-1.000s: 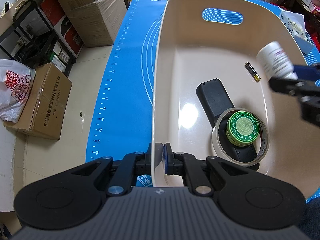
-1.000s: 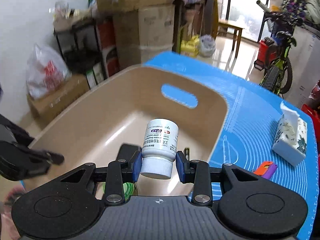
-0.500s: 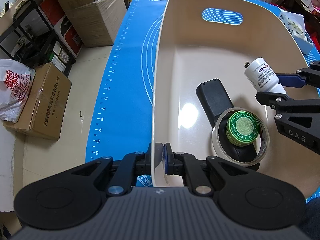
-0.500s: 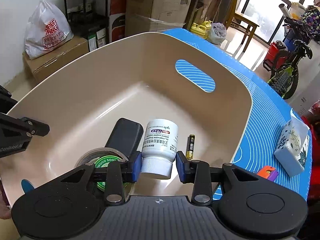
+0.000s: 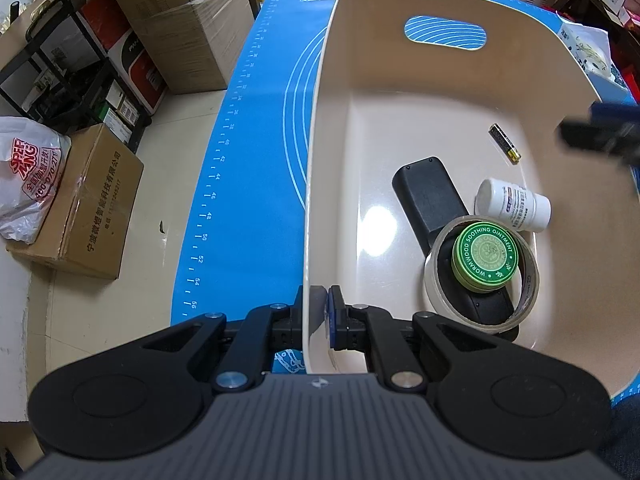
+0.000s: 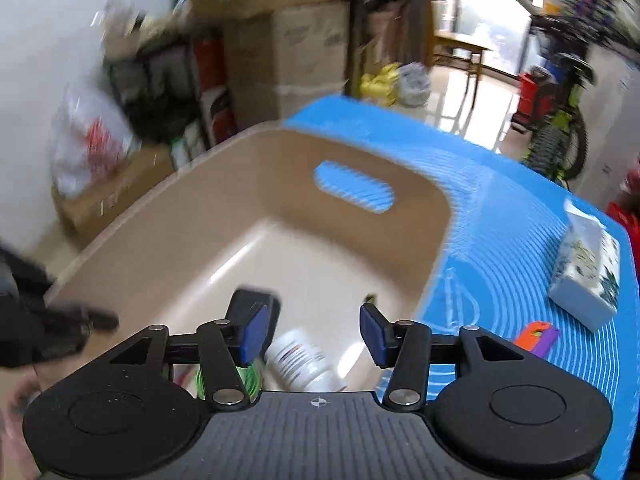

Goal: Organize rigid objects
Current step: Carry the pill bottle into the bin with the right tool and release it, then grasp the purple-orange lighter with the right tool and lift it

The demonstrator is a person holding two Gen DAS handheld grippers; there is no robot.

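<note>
Left wrist view: left claw (image 5: 320, 312) clamped on near wall of beige bin (image 5: 316, 160) | white bottle (image 5: 514, 206) lies on its side inside, beside tape roll (image 5: 436, 284) | right claw (image 6: 310, 330) blurred, its jaws just opened, nothing between them | battery (image 5: 505, 144) mostly hidden in right wrist view

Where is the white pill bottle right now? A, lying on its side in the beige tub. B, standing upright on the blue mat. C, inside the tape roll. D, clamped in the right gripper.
A: the white pill bottle lies on its side on the floor of the beige tub, beside the tape roll.
</note>
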